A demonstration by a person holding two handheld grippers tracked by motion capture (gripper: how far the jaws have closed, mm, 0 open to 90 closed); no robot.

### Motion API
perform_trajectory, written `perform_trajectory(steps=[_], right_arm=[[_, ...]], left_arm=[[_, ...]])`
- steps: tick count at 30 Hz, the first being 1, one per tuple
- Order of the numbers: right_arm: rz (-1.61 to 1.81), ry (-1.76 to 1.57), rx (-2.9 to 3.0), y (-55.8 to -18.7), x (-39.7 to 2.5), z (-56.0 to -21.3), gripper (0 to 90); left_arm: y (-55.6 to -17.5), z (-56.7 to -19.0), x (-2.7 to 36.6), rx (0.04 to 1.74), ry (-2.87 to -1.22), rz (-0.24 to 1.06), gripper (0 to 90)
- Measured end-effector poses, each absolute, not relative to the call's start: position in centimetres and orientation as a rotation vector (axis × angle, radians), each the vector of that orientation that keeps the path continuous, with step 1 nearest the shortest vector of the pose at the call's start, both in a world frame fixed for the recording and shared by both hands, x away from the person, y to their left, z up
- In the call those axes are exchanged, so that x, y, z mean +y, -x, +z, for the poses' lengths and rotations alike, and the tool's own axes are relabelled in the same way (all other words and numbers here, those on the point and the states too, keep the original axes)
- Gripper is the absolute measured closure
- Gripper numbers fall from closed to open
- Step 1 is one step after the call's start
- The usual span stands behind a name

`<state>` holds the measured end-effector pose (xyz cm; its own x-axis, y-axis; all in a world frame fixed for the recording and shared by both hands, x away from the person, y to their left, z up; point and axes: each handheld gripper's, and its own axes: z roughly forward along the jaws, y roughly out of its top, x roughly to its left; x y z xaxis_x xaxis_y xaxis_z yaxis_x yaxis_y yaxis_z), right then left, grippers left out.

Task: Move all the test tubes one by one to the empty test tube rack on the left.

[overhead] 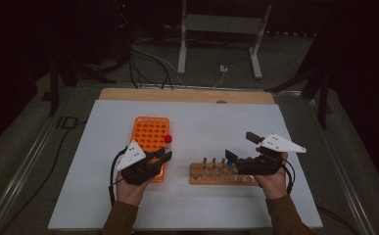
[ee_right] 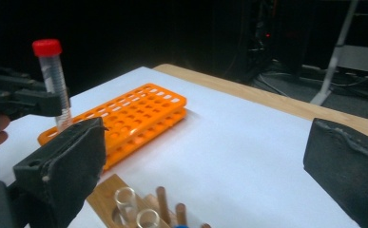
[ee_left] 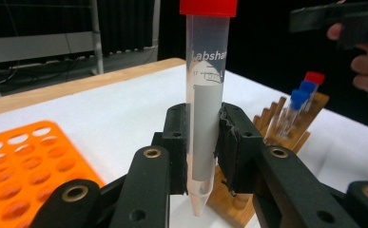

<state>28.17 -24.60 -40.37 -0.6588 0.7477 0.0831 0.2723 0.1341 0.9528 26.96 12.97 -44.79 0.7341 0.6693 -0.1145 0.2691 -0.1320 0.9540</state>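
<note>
Left gripper view: my left hand-held gripper [ee_left: 203, 152] is clamped on a red-capped tube [ee_left: 205, 95], upright, its pointed tip clear of the white worktop [ee_left: 124, 104] (the orange rack [ee_left: 24, 161] lies just beside it). In the high view my right hand-held gripper [overhead: 241, 147] hangs over the wooden rack [overhead: 216, 175], jaws spread wide around nothing, with blue-capped tubes [ee_left: 298, 102] standing in that rack.

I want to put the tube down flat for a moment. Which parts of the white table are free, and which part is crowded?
Free: the wide strip between the orange rack and the table's far wooden edge, and the right far corner behind the wooden rack. The near edge between the forearms is bare too. Crowded: the gap between the racks, where the left gripper holds the tube.
</note>
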Motion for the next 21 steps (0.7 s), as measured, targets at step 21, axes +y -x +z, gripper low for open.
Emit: perform_trajectory(steps=[21], right_arm=[[1.518,-1.071,1.924,-26.7,-28.7,-41.7,0.2]], left_arm=[[-26.5,-47.0,15.1,0.828,-1.753,0.419,74.8]])
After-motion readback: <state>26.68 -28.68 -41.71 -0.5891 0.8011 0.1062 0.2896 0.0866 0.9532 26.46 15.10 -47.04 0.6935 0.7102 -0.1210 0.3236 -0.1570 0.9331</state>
